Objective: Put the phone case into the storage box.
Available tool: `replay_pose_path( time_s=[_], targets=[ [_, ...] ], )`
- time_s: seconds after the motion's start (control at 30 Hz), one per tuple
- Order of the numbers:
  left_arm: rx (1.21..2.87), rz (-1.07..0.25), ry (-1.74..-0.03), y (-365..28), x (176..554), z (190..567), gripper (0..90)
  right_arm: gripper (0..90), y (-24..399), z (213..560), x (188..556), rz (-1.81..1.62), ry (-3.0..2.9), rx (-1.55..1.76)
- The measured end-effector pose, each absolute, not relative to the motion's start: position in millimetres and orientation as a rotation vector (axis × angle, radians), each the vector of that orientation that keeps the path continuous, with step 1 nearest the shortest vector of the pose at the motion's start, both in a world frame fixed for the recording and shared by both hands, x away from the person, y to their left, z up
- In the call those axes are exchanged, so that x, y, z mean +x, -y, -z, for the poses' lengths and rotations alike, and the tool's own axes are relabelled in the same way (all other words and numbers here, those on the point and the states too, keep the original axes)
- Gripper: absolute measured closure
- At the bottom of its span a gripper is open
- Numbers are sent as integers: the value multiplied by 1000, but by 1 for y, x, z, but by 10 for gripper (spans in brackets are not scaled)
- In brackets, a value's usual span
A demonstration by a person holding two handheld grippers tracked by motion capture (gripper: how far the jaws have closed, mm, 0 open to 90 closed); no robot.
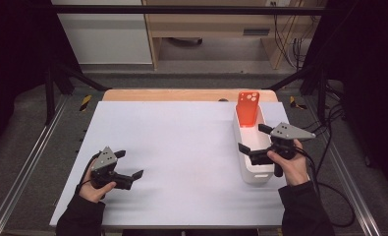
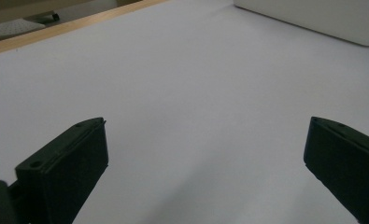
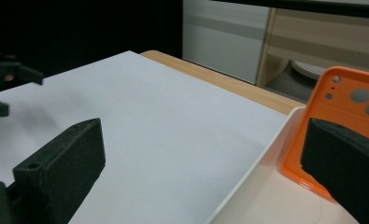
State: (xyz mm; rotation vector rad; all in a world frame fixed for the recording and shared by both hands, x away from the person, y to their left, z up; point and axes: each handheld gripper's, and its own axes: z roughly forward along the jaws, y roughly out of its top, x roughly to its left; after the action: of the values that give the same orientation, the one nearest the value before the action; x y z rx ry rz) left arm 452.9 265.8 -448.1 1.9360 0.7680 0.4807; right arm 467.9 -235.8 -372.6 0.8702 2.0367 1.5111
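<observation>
One orange phone case (image 1: 247, 108), light, thin and likely flexible, leans at the white bin's (image 1: 254, 174) far end, best pinched by its top edge; right gripper (image 1: 254, 139) and left gripper (image 1: 128, 164) both spread, empty.

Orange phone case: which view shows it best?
The high view: the orange phone case stands propped upright at the far end of the white bin, in full outline. The right gripper view shows it closer, camera holes clear, but cropped and partly behind a claw jaw. The left gripper view catches a bin corner.
</observation>
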Motion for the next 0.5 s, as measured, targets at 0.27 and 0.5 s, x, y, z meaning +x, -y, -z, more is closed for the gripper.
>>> replay_pose_path(
  time_s=[0.27,0.5],
  targets=[
    [1927,-486,-751,-265,451,447,0,5,251,395,446,-1553,-2030,789],
    [1922,-489,-745,-265,450,446,0,5,272,413,436,-1577,-1998,828]
  ],
)
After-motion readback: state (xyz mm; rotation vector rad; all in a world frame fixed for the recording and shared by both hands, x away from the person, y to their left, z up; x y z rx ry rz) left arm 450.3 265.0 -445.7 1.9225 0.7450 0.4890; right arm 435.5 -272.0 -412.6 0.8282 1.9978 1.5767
